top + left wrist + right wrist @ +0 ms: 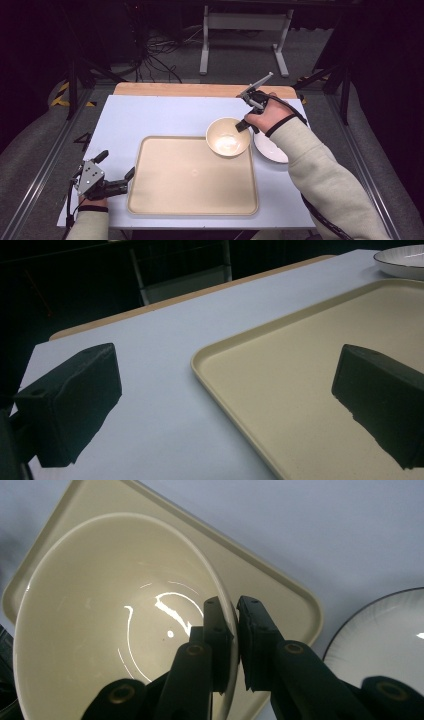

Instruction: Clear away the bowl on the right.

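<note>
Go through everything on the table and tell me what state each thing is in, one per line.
Bowl: empty, gripped by its rim, over the tray's far right corner.
Right tool: shut on the bowl's rim, one jaw inside, one outside.
Left tool: open, holding nothing, at the tray's left edge.
Tray: flat on the table, nothing lying on it.
Plate: empty, on the table right of the tray.

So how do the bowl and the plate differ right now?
The bowl is deep and cream; the plate is shallow and white with a dark rim line. The right gripper is shut on the bowl's rim, holding it over the tray's corner; the plate lies untouched on the table beside the tray. Both are round and empty.
</note>
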`<control>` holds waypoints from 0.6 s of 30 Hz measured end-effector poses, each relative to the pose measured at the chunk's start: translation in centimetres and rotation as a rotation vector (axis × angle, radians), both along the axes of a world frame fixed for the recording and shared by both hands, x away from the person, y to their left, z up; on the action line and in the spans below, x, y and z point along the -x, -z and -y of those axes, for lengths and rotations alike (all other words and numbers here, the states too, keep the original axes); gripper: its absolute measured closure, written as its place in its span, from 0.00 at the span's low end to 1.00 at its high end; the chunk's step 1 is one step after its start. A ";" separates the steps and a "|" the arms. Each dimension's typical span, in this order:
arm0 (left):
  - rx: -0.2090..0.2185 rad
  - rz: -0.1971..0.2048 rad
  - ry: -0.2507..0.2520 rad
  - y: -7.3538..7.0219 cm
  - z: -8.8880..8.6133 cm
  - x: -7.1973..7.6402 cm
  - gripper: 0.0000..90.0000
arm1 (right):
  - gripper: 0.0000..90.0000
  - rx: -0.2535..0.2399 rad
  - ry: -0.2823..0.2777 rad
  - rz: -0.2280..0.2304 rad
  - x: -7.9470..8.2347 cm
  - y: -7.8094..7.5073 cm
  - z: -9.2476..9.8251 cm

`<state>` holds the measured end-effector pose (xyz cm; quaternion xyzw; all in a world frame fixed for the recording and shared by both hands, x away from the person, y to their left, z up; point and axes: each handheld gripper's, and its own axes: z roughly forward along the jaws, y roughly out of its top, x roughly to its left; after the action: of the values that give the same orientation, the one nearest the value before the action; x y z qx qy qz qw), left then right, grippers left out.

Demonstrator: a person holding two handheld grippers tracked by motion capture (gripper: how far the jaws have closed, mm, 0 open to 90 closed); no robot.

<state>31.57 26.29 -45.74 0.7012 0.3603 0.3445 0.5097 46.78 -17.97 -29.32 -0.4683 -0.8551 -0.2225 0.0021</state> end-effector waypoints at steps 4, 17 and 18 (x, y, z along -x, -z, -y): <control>-0.002 0.001 0.002 0.0 0.0 0.0 0.00 | 0.92 0.007 -0.018 -0.005 0.1 0.1 -1.1; -0.004 -0.001 0.005 0.0 0.0 0.0 0.00 | 0.92 -0.042 -0.096 -0.034 0.4 0.9 -5.3; -0.003 -0.001 0.005 0.0 0.0 0.0 0.00 | 0.92 -0.042 -0.096 -0.034 0.4 0.9 -5.3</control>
<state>31.60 26.27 -45.72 0.7032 0.3583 0.3435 0.5091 46.35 -12.64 -30.20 -0.4301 -0.8717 -0.2319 0.0371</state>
